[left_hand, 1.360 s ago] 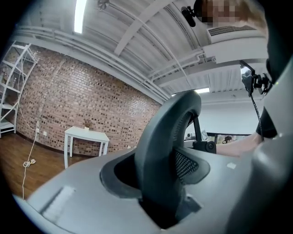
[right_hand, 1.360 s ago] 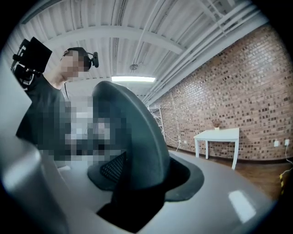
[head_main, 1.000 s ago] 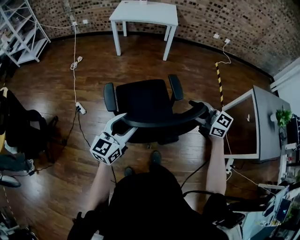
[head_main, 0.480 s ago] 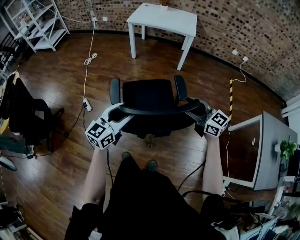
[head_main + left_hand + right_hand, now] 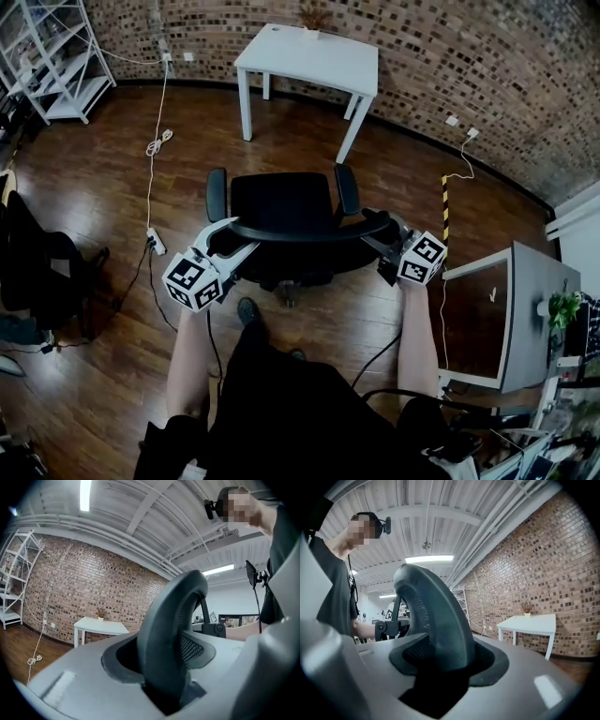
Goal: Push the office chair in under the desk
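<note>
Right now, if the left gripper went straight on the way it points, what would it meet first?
The office chair's backrest rim: the left gripper is shut on it. Beyond it, the white desk lies roughly ahead, though depth is unclear.

Ahead of you a brick wall (image 5: 487, 75) spans the top of the frame; dark wooden floor (image 5: 94, 216) below, white shelving (image 5: 58, 67) at upper left, a cable (image 5: 155, 145) trailing down.
</note>
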The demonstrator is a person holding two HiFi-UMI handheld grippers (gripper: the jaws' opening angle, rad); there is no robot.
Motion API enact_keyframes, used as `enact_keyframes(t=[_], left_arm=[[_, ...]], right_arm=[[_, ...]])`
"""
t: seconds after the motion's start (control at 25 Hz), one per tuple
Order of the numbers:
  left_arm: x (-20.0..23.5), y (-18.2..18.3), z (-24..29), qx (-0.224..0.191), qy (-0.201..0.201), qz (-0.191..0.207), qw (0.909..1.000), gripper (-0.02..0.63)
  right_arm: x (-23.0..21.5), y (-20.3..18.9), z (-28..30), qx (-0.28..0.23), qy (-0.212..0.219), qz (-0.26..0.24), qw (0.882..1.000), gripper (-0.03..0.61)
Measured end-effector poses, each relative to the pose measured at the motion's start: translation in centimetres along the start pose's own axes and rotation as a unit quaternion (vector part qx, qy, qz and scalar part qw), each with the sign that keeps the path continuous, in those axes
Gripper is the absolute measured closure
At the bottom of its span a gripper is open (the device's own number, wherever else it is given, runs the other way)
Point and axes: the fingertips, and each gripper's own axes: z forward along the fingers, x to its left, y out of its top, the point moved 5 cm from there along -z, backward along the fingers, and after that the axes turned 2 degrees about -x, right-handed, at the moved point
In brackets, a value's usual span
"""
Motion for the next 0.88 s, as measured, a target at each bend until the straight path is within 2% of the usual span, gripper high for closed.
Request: enact_keyframes(t=[0.28,0.4,0.68,0.88], left_arm=[[10.4,2.2,2.0,0.003,-0.027,0.000,0.9996,0.273],[14.4,2.0,3.1,0.003,-0.035,-0.005,0.9994,0.275],[24.1,1.5,9.6,0.017,-0.061,-0.012,0.9979,0.273],[30.4,1.6,12.9,0.031,-0.094,-0.014,0.9950,0.268]], right_arm=[[-4.9,1.0,7.9,-0.001,-0.026,0.000,1.000,0.337],[-7.2,0.9,10.6,-0.002,-0.033,-0.003,0.999,0.337],[-15.0,1.7,16.0,-0.007,-0.056,0.008,0.998,0.341],[-17.9,2.5,19.8,-0.011,-0.084,0.025,0.996,0.350]])
